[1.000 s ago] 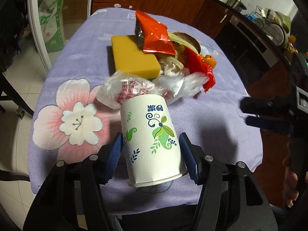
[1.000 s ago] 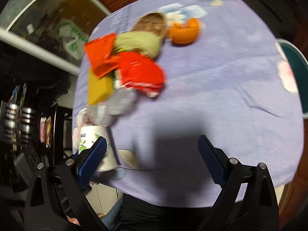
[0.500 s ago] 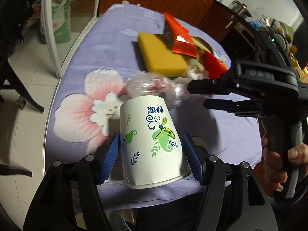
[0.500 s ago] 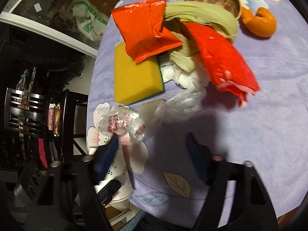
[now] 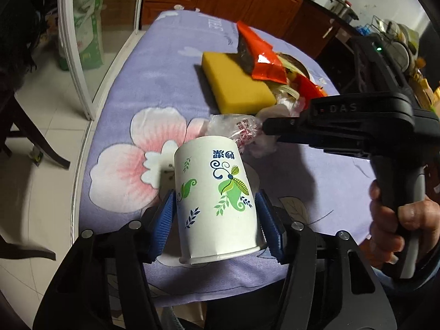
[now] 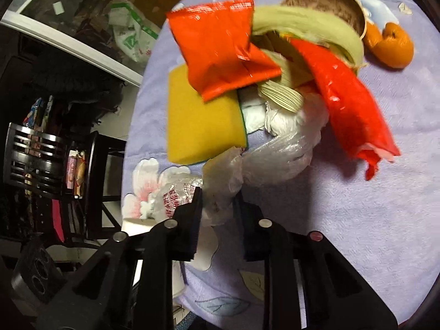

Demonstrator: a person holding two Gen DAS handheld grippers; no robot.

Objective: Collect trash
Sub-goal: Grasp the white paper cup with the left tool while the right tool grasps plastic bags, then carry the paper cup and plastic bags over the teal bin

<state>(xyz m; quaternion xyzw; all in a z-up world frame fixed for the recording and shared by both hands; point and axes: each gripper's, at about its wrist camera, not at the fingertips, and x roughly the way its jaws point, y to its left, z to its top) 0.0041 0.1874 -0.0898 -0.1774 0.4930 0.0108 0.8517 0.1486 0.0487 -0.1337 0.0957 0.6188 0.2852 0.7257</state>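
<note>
While the left gripper (image 5: pixel 217 220) holds a white paper cup printed with green leaves and blue script (image 5: pixel 216 203) upside down, its blue ribbed jaws pinching the cup's sides and closing, the cup hangs over the near edge of the bench (image 5: pixel 154 88), which is draped in a lilac cloth with large pink flowers. The right gripper (image 6: pixel 218 200), gripped by a person's hand (image 5: pixel 396 225), reaches in from the right; its jaws are closing on a crumpled clear plastic bag with red print (image 6: pixel 220 189) that lies just beyond the cup, and the film sits pinched between them. Behind the bag, toward the middle of the bench, the remaining trash forms one heap: a yellow rectangular sponge with a green underside (image 6: pixel 203 126), an orange-red foil snack wrapper (image 6: pixel 222 55) resting on it, a second red wrapper (image 6: pixel 349 104), pale corn husks (image 6: pixel 308 24), and white crumpled plastic (image 6: pixel 286 143). An orange peel (image 6: pixel 393 46) lies just beside the heap, toward the far edge.
</note>
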